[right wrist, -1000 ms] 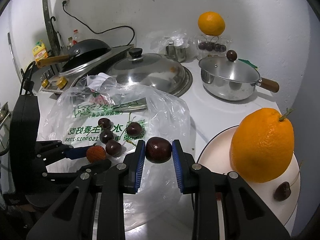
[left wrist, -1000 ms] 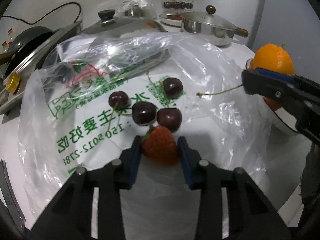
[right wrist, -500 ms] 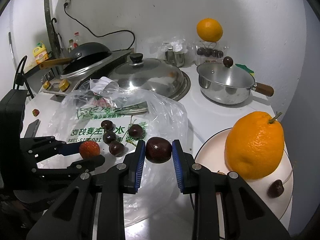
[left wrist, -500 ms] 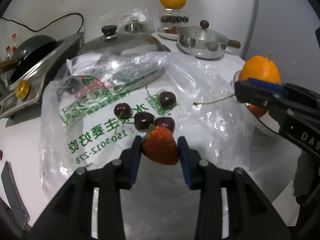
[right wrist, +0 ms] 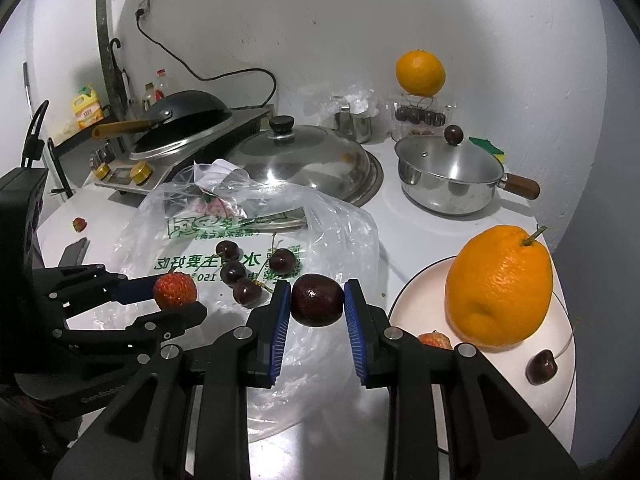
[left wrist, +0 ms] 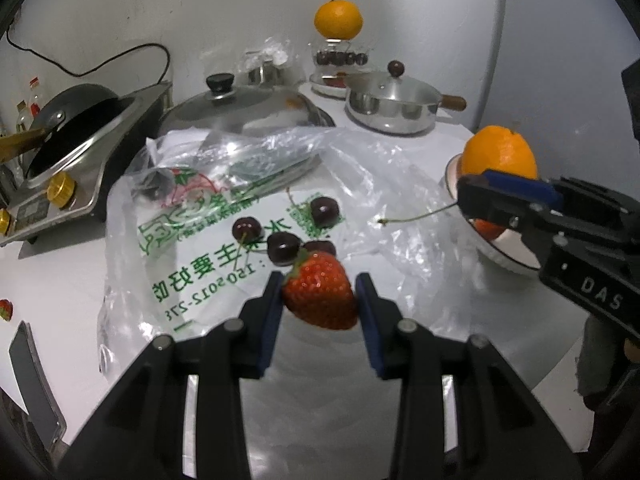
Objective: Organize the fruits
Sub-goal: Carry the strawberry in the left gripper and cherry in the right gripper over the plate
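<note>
since a second ago the left gripper (left wrist: 319, 300) has lifted its strawberry (left wrist: 320, 295) clear of the plastic bag (left wrist: 192, 240), and the cherries left there (left wrist: 284, 247) look smaller below it. the jaws are narrow, pressing the berry's two flanks, leafy cap pointing away. it is soft and bruises easily, so a light squeeze across the widest part suits it. the right gripper (right wrist: 317, 300) pinches a cherry (right wrist: 317, 299) the same way: smooth, firm, likely slippery. it hangs over the tabletop just beside the plate (right wrist: 560, 392) with the orange (right wrist: 500, 288).
</note>
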{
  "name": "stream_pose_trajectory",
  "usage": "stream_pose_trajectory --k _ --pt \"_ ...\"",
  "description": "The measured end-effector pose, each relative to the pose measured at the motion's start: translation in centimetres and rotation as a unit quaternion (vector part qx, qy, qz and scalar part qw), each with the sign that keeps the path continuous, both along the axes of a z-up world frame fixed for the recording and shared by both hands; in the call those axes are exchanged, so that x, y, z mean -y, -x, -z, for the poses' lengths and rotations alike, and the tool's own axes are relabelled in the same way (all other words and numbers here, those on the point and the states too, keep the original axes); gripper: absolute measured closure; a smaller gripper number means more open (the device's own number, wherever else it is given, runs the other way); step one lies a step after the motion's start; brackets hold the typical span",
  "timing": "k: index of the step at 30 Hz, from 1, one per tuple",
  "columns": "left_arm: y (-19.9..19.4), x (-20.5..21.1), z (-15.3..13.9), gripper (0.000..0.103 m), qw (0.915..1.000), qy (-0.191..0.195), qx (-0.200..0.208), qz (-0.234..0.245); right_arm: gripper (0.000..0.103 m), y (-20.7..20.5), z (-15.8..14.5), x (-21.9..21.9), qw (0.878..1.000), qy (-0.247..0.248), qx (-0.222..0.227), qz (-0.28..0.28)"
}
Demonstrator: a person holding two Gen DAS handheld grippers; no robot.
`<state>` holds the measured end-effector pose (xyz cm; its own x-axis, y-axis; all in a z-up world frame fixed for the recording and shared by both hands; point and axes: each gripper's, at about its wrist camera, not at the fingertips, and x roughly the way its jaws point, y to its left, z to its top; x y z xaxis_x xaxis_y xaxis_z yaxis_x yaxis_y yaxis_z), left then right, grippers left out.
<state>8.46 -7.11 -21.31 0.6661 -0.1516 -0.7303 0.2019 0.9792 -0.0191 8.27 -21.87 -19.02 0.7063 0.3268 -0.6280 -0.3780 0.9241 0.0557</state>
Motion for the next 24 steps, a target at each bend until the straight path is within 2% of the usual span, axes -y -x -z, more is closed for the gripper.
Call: stream_pose_trajectory --k 24 --pt "2.6 2.7 -2.4 0.066 0.9994 -0.011 0.031 0.011 0.074 2.8 -1.5 2.7 1.000 -0.013 0.023 0.013"
